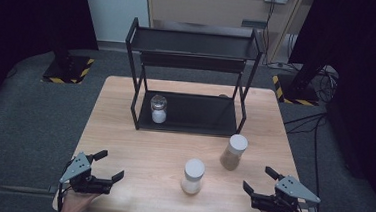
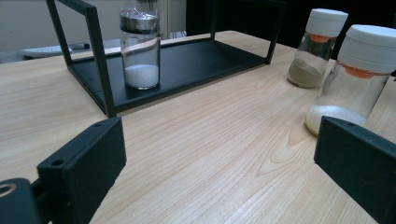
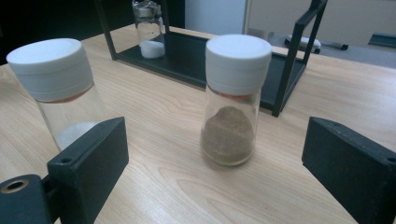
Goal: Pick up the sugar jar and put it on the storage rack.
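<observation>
No readable text, labels, brands or numbers on jars, rack or table.

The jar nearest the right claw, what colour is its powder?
Brown powder, under a white cap; clearest in the right gripper view.

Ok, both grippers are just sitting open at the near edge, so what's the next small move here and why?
Probably ease the right gripper forward around the brown-powder jar. Its jaws are open, and in the right gripper view that jar stands upright between them, nothing in the way. The rack holds one jar with room beside it.
</observation>
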{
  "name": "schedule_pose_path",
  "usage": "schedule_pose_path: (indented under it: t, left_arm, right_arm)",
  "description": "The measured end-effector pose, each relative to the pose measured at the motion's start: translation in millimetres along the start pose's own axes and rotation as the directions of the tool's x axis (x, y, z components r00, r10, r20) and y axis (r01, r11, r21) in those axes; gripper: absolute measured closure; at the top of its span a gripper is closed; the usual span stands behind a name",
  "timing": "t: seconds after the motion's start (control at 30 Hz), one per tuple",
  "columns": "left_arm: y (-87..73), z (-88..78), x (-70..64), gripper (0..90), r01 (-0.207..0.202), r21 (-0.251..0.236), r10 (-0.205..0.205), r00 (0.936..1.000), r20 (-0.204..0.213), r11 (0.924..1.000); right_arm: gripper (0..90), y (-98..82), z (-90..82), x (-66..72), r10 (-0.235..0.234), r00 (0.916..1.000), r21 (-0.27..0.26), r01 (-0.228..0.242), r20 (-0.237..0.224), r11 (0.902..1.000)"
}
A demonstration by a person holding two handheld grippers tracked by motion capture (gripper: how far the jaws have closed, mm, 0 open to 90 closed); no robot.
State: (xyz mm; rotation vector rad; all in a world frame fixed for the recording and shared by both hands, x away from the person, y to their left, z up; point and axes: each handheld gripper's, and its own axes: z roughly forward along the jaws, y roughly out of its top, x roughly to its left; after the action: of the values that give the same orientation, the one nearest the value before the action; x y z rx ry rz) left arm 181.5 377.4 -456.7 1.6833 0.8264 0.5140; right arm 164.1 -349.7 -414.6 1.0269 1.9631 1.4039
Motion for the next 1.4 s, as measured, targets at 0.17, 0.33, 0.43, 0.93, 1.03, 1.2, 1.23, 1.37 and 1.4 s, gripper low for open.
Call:
schedule_pose_path:
  t: [0.17, 0.33, 0.43, 0.93, 1.03, 1.2, 1.23, 1.37, 1.4]
  left_arm:
    - [0.2, 0.5, 1.1, 0.8, 0.007, 0.005, -0.007, 1.0, 0.004, 1.0]
    - [0.6, 1.6, 1.3, 0.8, 0.007, 0.011, -0.007, 0.9999, 0.01, 0.9999]
    - [1.0, 2.2, 1.4, 0.8, 0.004, 0.015, -0.005, 0.9999, 0.013, 0.9999]
    - [1.5, 2.6, 2.2, 0.8, 0.009, 0.022, -0.01, 0.9998, 0.015, 0.9997]
    - [2.1, 3.0, 1.8, 0.8, 0.005, 0.027, -0.005, 0.9998, 0.016, 0.9996]
    - [2.3, 3.2, 1.7, 0.9, 0.003, 0.029, -0.004, 0.9999, 0.017, 0.9996]
    - [2.4, 3.2, 1.6, 0.9, 0.003, 0.03, -0.003, 0.9999, 0.017, 0.9996]
    - [2.6, 3.2, 1.7, 0.9, 0.001, 0.031, -0.002, 0.9998, 0.018, 0.9995]
    - [2.7, 3.4, 1.6, 0.9, 0.002, 0.032, -0.002, 0.9998, 0.019, 0.9995]
  right_arm:
    - [7.3, 12.9, 2.7, 0.8, -0.006, 0.9993, 0.005, 0.006, -0.038, 1.0]
    - [7.3, 28.4, 10.4, 1.4, -0.015, 0.9955, 0.014, 0.017, -0.094, 0.9998]
    - [7.3, 37.6, 16.8, 3.0, -0.025, 0.9917, 0.022, 0.028, -0.126, 0.9994]
    - [8.0, 68.4, 55.1, 17.8, -0.082, 0.959, 0.029, 0.094, -0.271, 0.9952]
    - [8.1, 71.8, 65.7, 20.8, -0.078, 0.9485, 0.037, 0.094, -0.307, 0.9949]
    - [8.4, 74.2, 83.0, 25.3, -0.069, 0.9337, 0.051, 0.093, -0.351, 0.9944]
    - [8.5, 74.7, 86.1, 26.5, -0.071, 0.9321, 0.057, 0.098, -0.355, 0.9936]
    - [9.0, 73.9, 99.2, 28.3, -0.058, 0.9235, 0.076, 0.094, -0.379, 0.9927]
    - [9.2, 73.8, 102.2, 29.0, -0.057, 0.9216, 0.081, 0.095, -0.384, 0.9922]
